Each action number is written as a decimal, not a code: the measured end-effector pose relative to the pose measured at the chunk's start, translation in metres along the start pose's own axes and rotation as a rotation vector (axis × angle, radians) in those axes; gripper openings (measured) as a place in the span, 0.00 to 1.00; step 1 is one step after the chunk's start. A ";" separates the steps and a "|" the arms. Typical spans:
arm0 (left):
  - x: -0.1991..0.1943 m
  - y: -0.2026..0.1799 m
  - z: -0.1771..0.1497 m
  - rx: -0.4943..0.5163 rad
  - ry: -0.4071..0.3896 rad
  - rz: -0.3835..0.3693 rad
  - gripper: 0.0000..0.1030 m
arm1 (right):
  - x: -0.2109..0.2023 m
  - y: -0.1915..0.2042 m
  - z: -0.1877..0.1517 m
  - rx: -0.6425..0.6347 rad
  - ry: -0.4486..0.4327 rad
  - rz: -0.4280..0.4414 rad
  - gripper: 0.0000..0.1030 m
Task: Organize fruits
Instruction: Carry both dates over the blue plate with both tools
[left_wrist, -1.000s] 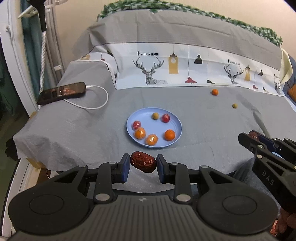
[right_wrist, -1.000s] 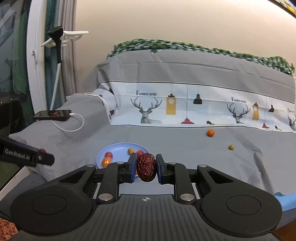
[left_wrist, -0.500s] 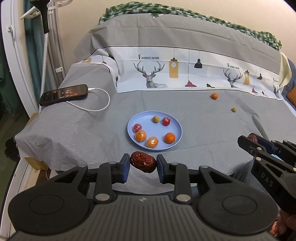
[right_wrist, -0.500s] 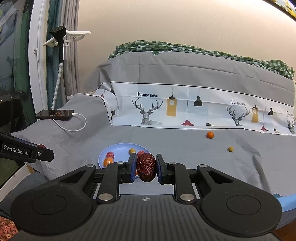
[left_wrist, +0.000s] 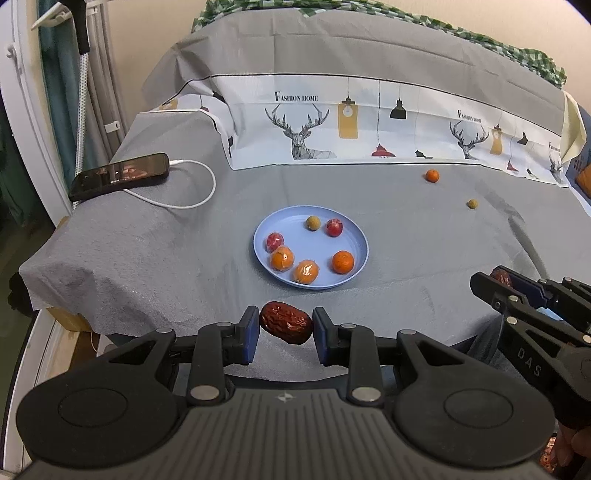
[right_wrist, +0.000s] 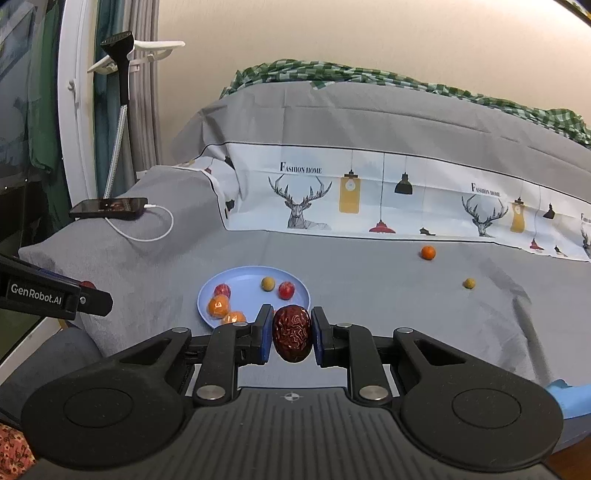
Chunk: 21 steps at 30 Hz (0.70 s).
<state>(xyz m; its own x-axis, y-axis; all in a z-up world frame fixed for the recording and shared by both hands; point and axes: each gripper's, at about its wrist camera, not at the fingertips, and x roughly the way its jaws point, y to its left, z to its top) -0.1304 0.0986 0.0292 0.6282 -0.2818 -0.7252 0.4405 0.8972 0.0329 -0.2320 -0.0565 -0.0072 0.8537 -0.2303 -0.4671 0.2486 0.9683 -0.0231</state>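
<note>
Left gripper (left_wrist: 285, 328) pinches a wrinkled date (left_wrist: 286, 327) end to end, right gripper (right_wrist: 290, 334) clamps another date (right_wrist: 291, 333) across its middle; light, soft fruit, probably squashes easily.

Right hand-held gripper (right_wrist: 291, 334) clamping red date (right_wrist: 291, 333) (wrinkled), blue plate (right_wrist: 243, 281) beyond

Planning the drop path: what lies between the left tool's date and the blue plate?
Only bare grey sheet separates the date in the left tool from the blue plate, per the left wrist view.
</note>
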 end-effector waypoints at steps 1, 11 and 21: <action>0.002 0.001 0.001 -0.002 0.004 0.001 0.33 | 0.002 0.000 0.000 -0.002 0.005 0.002 0.22; 0.023 0.002 0.008 -0.005 0.037 -0.002 0.33 | 0.017 0.001 -0.001 -0.013 0.044 0.006 0.22; 0.045 -0.002 0.029 0.018 0.041 -0.004 0.33 | 0.040 0.004 0.004 -0.029 0.071 0.011 0.22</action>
<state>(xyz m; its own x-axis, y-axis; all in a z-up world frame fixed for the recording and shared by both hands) -0.0843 0.0737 0.0165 0.5995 -0.2707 -0.7532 0.4545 0.8898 0.0420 -0.1952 -0.0624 -0.0219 0.8215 -0.2129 -0.5290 0.2249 0.9735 -0.0425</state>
